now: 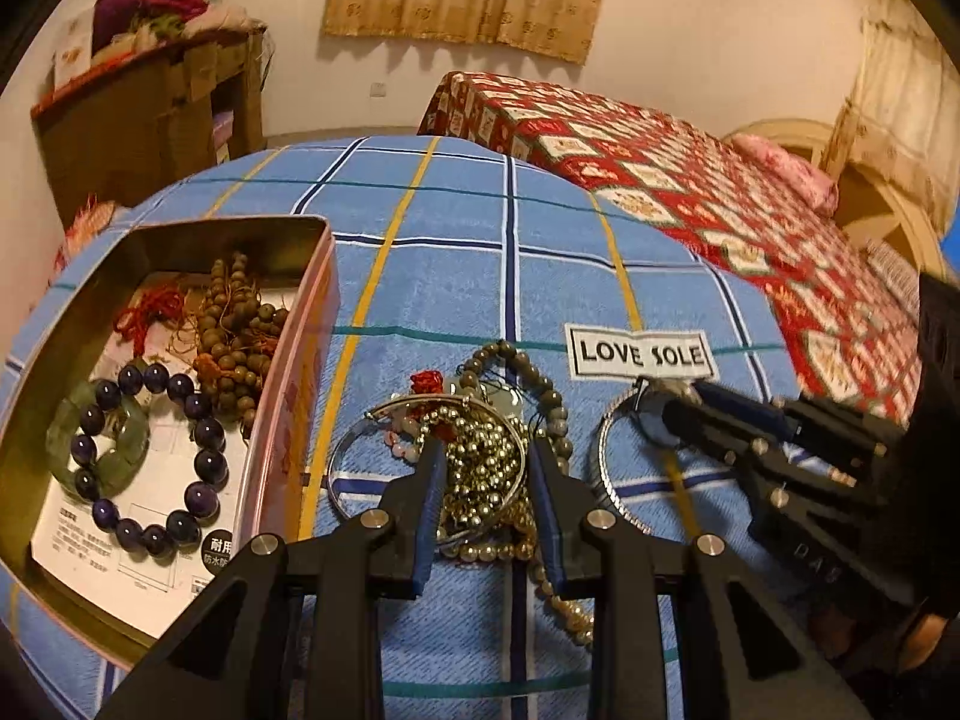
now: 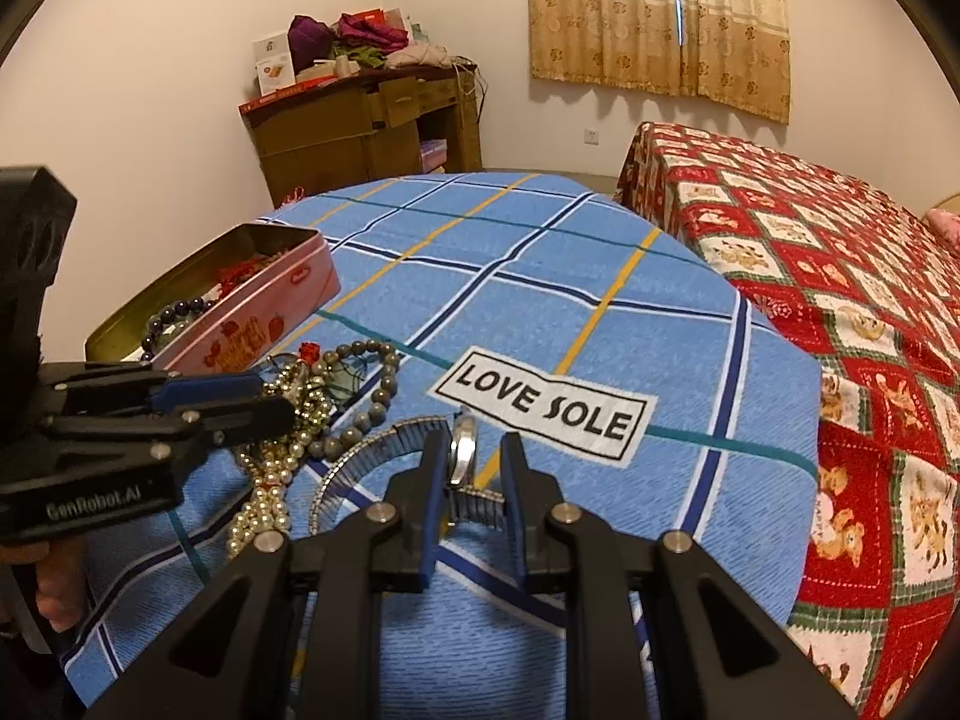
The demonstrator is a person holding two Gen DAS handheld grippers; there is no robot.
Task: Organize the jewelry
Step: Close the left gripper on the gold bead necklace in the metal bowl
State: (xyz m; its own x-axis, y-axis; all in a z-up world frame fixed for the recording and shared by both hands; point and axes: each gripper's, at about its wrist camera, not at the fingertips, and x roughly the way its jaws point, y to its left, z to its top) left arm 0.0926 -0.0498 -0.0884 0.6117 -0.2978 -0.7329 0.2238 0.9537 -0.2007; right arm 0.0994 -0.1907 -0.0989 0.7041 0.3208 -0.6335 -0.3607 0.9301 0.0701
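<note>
Only the left wrist cam looks down into the pink tin: purple bead bracelet, green bangle, brown bead strands, red cord, all on a printed paper liner. From the right cam the tin shows mostly its pink side w/ a strip of the inside.

Left gripper — jaws apart, straddling the tangled jewelry pile of gold-tone beads, a silver bangle and grey beads; nothing pinched that I can see. Pile lies just right of the tin, a bead strand trailing back toward the cam.

Right gripper has jaws part-open on either side of the watch, whose case stands on edge, long axis running away from the cam toward the "LOVE SOLE" label; its stretch band loops off left. Whether the pads touch the case — can't tell.

Surface is a blue plaid cloth. Room: bed w/ red patchwork quilt, wooden cabinet piled w/ cloth, tan curtain.
</note>
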